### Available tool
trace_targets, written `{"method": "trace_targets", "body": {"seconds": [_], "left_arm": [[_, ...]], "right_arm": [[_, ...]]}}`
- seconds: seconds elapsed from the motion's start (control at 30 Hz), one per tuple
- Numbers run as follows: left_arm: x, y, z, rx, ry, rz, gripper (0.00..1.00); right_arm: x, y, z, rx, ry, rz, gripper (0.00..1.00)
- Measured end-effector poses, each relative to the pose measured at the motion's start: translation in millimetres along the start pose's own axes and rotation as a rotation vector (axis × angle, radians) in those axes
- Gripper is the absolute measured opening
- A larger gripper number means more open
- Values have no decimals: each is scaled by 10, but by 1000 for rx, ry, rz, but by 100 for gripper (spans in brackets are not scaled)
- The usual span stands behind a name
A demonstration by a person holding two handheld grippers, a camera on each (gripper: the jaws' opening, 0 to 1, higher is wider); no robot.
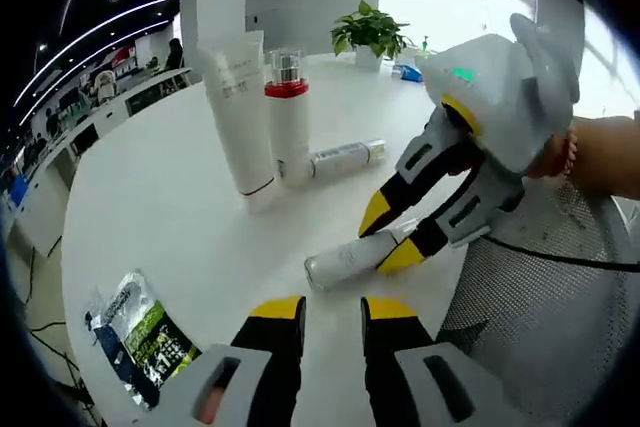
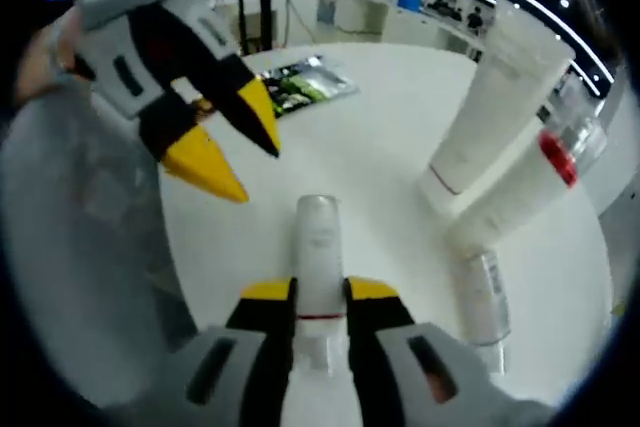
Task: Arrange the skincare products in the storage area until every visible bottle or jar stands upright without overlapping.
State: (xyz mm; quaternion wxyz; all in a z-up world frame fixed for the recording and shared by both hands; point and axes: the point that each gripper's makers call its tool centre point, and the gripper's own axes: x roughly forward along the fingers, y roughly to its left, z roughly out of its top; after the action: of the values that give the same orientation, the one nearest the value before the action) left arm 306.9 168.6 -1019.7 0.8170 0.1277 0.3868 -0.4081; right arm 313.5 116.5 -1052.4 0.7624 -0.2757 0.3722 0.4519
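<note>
Left gripper [image 1: 331, 309]: jaws released, hovering near table [image 1: 180, 217] edge. Right gripper [image 2: 318, 292]: jaws clenched on lying white bottle [image 2: 318, 247] near its cap end. Likely light, rigid, slippery; grip mid-body to tip upright. Beyond: 2 upright containers, 1 lying bottle [image 2: 484, 297].

White bottle [image 1: 288, 125], red collar

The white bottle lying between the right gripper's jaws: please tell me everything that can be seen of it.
The lying white bottle is a slim cylinder of glossy white plastic, as it looks, with a thin red ring near the end closest to the right gripper's camera. It lies on its side on the white table. The right gripper has a yellow-tipped jaw on each side of it, pressed against its sides. In the left gripper view it lies at.
</note>
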Motion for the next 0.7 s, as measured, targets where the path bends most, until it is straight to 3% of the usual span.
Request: {"method": "trace_targets", "body": {"seconds": [0.17, 0.23, 0.37, 0.63, 0.7], "left_arm": [[35, -148, -95, 87, 52, -77, 26], [59, -174, -151, 113, 81, -80, 27], [111, -161, -330, 263, 177, -54, 28], [186, -201, -477, 294, 239, -80, 27], [203, -205, -572, 316, 283, -85, 26]], "right_arm": [[13, 187, 34, -86, -12, 85, 17], [18, 271, 46, -128, -13, 118, 17], [33, 432, 57, -230, -6, 171, 17], [24, 557, 58, -276, -13, 238, 17], [22, 583, 60, -307, -14, 243, 17]]}}
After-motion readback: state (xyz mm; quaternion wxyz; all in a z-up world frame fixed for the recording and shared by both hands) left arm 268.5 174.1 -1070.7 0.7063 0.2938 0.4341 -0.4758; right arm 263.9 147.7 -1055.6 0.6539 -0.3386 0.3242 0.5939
